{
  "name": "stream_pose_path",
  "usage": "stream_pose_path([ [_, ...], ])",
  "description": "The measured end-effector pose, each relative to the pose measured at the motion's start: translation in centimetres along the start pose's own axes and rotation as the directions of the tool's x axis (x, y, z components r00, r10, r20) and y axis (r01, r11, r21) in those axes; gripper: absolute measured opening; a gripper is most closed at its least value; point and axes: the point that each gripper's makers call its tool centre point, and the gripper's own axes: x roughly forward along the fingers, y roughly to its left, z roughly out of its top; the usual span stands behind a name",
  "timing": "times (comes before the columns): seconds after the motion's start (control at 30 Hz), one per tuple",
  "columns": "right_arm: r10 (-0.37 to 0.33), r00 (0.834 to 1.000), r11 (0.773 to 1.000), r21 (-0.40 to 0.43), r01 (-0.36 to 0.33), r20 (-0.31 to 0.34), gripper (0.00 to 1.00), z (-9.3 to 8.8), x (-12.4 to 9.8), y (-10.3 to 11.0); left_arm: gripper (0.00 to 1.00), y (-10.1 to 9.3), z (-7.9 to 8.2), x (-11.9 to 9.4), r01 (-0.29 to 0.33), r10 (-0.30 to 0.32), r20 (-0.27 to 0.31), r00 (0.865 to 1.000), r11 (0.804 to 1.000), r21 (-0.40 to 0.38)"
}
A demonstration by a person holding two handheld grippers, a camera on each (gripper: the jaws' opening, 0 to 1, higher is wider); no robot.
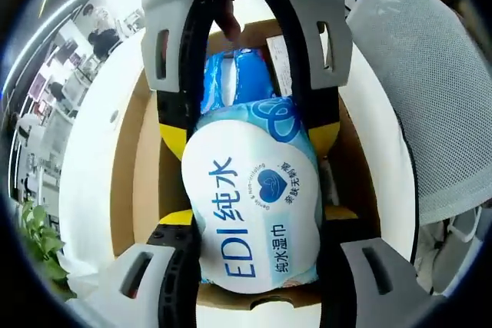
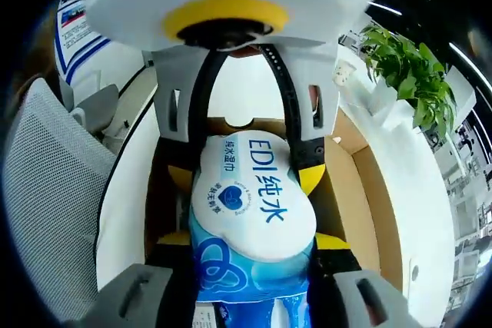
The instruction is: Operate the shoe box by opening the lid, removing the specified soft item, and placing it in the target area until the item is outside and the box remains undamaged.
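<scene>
Blue-white "EDI 纯水" wipes pack [image 1: 250,213]

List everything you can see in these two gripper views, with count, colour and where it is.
wet wipes pack: one, white and blue, over the open box, held at both ends
shoe box: one, brown cardboard, open, on the table under the pack
table: one, white, beneath the box
mesh chair: one, grey, beside the table
potted plant: one, green, at the table's edge
left gripper: one, grey and black with yellow pads, shut on the pack
right gripper: one, same colours, shut on the pack's other end
</scene>
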Motion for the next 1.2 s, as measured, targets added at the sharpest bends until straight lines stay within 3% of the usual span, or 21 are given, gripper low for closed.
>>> stream_pose_path([
  [0.4, -0.041, 0.999, 0.999, -0.033, 0.041, -0.003, 0.54, 0.8, -2.4, -0.6, 0.60, 0.7, 1.9, -2.0, -0.038, 0.037, 0.020, 0.999, 0.999, 0.022],
  [0.63, -0.063, 0.998, 0.998, -0.030, 0.063, -0.009, 0.54, 0.3, -3.9, -0.8, 0.60, 1.0, 3.4, -2.3, -0.049, 0.048, 0.028, 0.998, 0.998, 0.049],
  [1.2, -0.110, 0.993, 0.993, 0.028, 0.111, -0.037, 0.53, -3.8, -8.0, -0.1, 0.60, 0.3, 9.1, -0.9, -0.024, 0.016, 0.064, 0.998, 0.992, 0.126],
])
